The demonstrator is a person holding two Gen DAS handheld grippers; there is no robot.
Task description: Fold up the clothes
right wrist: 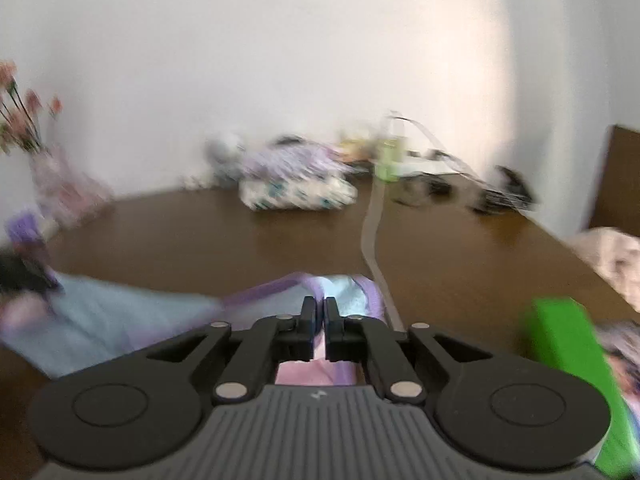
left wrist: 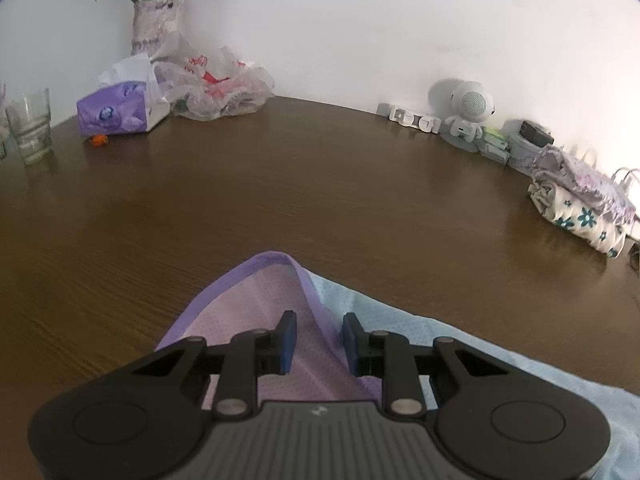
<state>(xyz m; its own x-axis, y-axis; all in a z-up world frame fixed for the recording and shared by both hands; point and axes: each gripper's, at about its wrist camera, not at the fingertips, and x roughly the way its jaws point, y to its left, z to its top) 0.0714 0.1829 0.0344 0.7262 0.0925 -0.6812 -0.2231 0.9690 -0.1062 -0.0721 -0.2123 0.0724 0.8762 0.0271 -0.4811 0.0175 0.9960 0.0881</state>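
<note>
A mesh garment (left wrist: 276,300), pink with a purple hem and a light blue part (left wrist: 400,324), lies on the brown table (left wrist: 280,184). My left gripper (left wrist: 319,340) is open, its blue pads either side of the purple hem fold. In the blurred right wrist view, my right gripper (right wrist: 319,320) is shut on the garment's purple and blue edge (right wrist: 340,284), with the light blue cloth (right wrist: 120,316) stretching left toward the other gripper.
At the back left stand a glass (left wrist: 30,128), a purple tissue box (left wrist: 116,110), a plastic bag (left wrist: 216,84) and a flower vase (left wrist: 156,24). A white speaker figure (left wrist: 468,116) and folded floral clothes (left wrist: 584,204) sit at the right. A green object (right wrist: 572,360) is near my right gripper.
</note>
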